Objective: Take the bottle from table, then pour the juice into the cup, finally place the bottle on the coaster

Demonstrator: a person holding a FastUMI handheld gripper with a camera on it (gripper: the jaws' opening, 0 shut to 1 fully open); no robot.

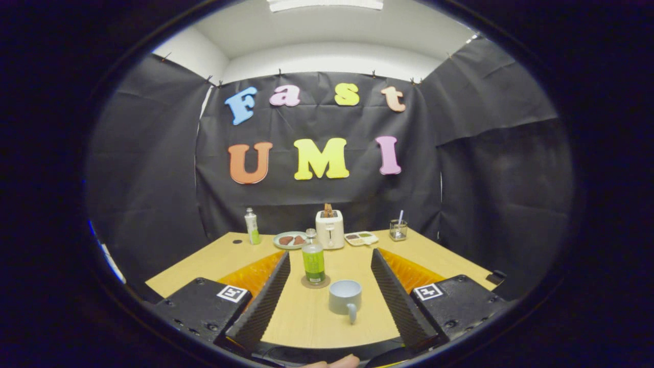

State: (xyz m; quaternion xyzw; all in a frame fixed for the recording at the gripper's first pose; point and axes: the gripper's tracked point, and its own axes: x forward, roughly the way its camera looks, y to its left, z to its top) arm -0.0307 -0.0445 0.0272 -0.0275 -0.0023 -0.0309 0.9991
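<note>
From my seat I see the claw (330,260) spread wide, its two fingers (265,301) apart at the bottom of the frame and holding nothing. Between them, on the wooden counter (306,317), stand the task's things. The bottle (312,255) sits upright in the centre of the frame, slightly left of the midline, with green juice filling roughly its lower two thirds and a cap on top. It stands on a round coaster (315,281), nearer the left finger but not touching it. Just below and to the right of the bottle is the cup (345,298), a pale mug with its handle turned toward me; I can look into its mouth and cannot tell whether there is any liquid inside.

Beyond the fingers, along the far edge of the counter, I make out a slim white and green bottle (251,226) at the left, a plate (290,240) with brown pieces on it, a cream toaster (330,229) with something brown sticking out of its slot, a small divided tray (361,238) with bits of food, and a clear glass (398,229) holding a straw at the right. A fingertip (343,362) shows at the very bottom edge.
</note>
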